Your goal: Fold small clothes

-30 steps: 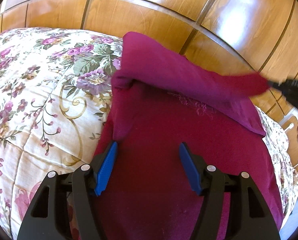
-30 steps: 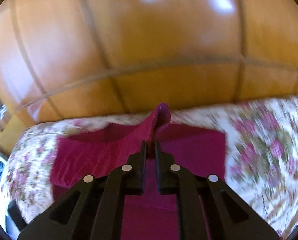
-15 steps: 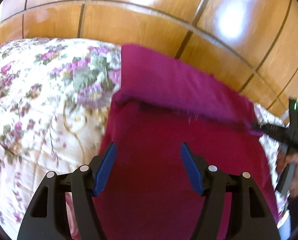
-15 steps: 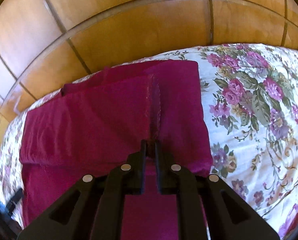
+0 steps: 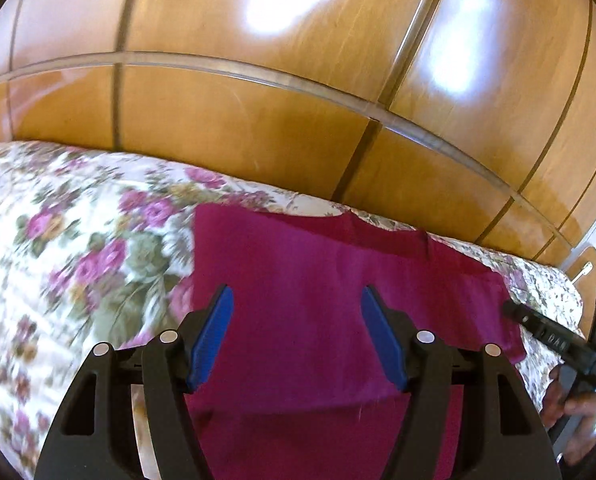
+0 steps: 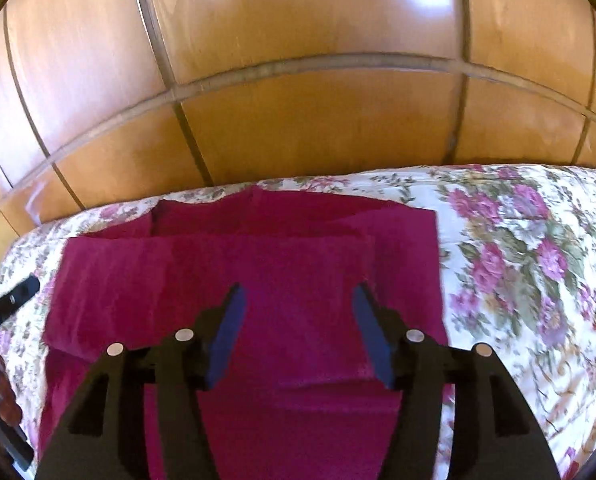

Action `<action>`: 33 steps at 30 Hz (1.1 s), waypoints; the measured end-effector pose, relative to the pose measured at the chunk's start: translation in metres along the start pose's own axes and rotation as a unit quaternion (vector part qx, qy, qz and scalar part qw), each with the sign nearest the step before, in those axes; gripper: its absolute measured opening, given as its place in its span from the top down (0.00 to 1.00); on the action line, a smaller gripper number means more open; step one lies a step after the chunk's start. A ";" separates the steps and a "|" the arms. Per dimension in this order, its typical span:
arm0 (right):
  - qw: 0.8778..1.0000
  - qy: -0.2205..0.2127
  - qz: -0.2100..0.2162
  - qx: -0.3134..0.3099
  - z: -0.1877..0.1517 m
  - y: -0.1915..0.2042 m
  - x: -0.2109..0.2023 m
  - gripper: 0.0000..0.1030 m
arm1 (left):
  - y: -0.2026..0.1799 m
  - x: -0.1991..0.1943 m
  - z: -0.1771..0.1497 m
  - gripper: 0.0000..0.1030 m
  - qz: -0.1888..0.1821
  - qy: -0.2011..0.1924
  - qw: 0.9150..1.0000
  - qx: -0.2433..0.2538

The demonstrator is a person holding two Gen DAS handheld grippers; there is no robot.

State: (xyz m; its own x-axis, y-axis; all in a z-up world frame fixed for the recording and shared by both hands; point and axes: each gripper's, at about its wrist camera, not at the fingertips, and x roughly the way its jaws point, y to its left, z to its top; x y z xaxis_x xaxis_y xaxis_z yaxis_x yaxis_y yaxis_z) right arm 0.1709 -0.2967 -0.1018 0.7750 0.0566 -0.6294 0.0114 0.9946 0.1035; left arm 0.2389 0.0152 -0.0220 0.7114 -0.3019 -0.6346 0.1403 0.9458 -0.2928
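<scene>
- Left wrist view, far left of the left gripper [image 5: 293, 334]: the floral bedspread [image 5: 69, 264], cream with pink and purple flowers, blurred; it runs under and beyond the gripper's left finger.
- Ahead of and beneath that gripper: the magenta garment [image 5: 318, 280], lying flat on the bedspread with a folded layer on top; the layer's near edge crosses just behind the blue pads [image 5: 213, 332].
- The left gripper stands partly open, its pads well apart; nothing is pinched between them, and the cloth shows in the gap below.
- Beyond the garment: glossy wooden wardrobe panels [image 5: 237, 128] with bright reflections.
- Far right of that view: the other gripper's black fingertip at the garment's right edge, with a hand [image 5: 578, 404] on its handle and a small green light above; whether the tip touches the cloth I cannot tell.
- Right wrist view, far left of the right gripper [image 6: 295, 330]: the left gripper's black finger over the bedspread, just beside the garment's left edge, with part of a hand below it.
- Ahead of and under the right gripper: the same garment, folded into overlapping layers, its far edge near the bed's far side.
- The right gripper's jaws are opening; its pads press on nothing, the cloth lying below the gap.
- To its right: bare bedspread, blurred.
</scene>
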 end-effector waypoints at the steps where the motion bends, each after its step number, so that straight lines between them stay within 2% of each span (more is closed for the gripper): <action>1: 1.000 0.004 -0.013 -0.002 0.000 0.001 0.009 0.44 | -0.001 0.010 0.006 0.37 0.006 0.004 1.000 0.002; 3: 0.999 0.017 -0.035 -0.003 -0.008 -0.001 0.025 0.44 | 0.001 0.028 0.013 0.37 0.016 0.013 1.000 -0.002; 5: 0.999 0.021 -0.046 0.000 -0.020 -0.008 0.039 0.40 | 0.006 0.044 0.016 0.37 0.027 0.026 0.999 -0.010; 6: 0.999 0.017 -0.040 0.003 -0.025 -0.011 0.041 0.36 | 0.009 0.052 0.017 0.37 0.034 0.035 0.999 -0.014; 9: 1.000 0.005 -0.026 0.012 -0.029 -0.015 0.038 0.35 | 0.024 0.082 0.008 0.37 0.074 0.058 0.995 -0.011; 11: 0.999 0.001 -0.034 0.004 -0.031 -0.012 0.039 0.34 | 0.027 0.087 0.000 0.36 0.078 0.044 0.996 0.009; 16: 0.999 -0.002 -0.045 -0.006 -0.032 -0.008 0.039 0.33 | 0.021 0.070 0.002 0.36 0.099 0.046 0.994 0.001; 21: 0.999 -0.003 -0.043 -0.004 -0.032 -0.008 0.041 0.33 | 0.005 0.022 -0.024 0.36 0.067 0.029 0.997 0.010; 23: 0.999 -0.004 -0.042 -0.003 -0.032 -0.009 0.041 0.33 | -0.001 0.015 -0.041 0.36 0.071 0.035 0.997 0.024; 27: 0.999 -0.004 -0.042 -0.003 -0.032 -0.008 0.041 0.33 | -0.006 0.030 -0.068 0.35 0.103 0.051 0.991 0.074; 33: 0.999 -0.005 -0.040 -0.001 -0.033 -0.008 0.041 0.32 | -0.005 0.031 -0.072 0.34 0.110 0.044 0.990 0.071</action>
State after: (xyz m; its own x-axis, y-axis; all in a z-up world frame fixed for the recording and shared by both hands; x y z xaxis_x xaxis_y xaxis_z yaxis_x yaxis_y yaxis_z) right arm 0.1818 -0.2990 -0.1536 0.7773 -0.0248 -0.6287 0.0728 0.9961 0.0507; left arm 0.2103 -0.0078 -0.0915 0.6733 -0.0907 -0.7337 0.0890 0.9952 -0.0414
